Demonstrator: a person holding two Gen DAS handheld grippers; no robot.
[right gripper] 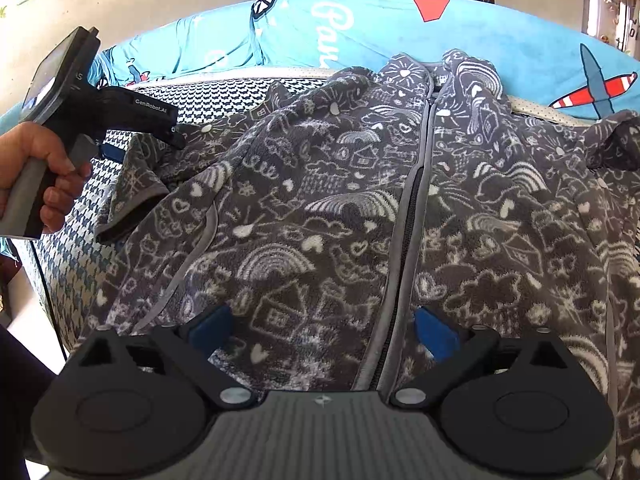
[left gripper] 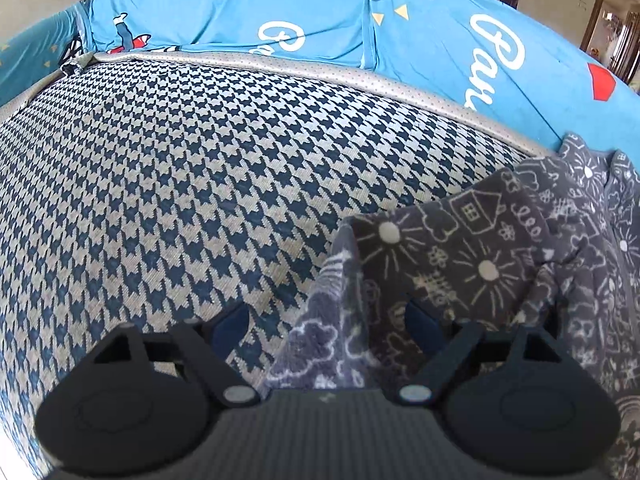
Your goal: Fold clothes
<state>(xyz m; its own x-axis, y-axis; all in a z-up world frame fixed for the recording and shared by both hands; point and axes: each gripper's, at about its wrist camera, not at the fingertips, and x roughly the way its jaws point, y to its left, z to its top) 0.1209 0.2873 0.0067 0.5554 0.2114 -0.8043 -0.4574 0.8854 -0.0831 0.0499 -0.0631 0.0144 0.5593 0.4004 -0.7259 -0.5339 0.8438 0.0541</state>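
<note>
One grey doodle-print fleece jacket (right gripper: pixel 320 208) with one zip (right gripper: pixel 404 248). One houndstooth mat (left gripper: pixel 180 184). Two blue printed cushions (left gripper: pixel 224 8). Two grippers: left gripper (left gripper: pixel 326 320), right gripper (right gripper: pixel 324 330). One hand (right gripper: pixel 44 172) visible.

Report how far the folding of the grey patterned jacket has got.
Done: the jacket lies spread front-up on the houndstooth cushion, zip closed along what shows. In hand: the left gripper stands open at the left sleeve, which lies folded back on itself; the right gripper hangs open over the hem, holding nothing. Left: no full fold of the body shows yet.
</note>
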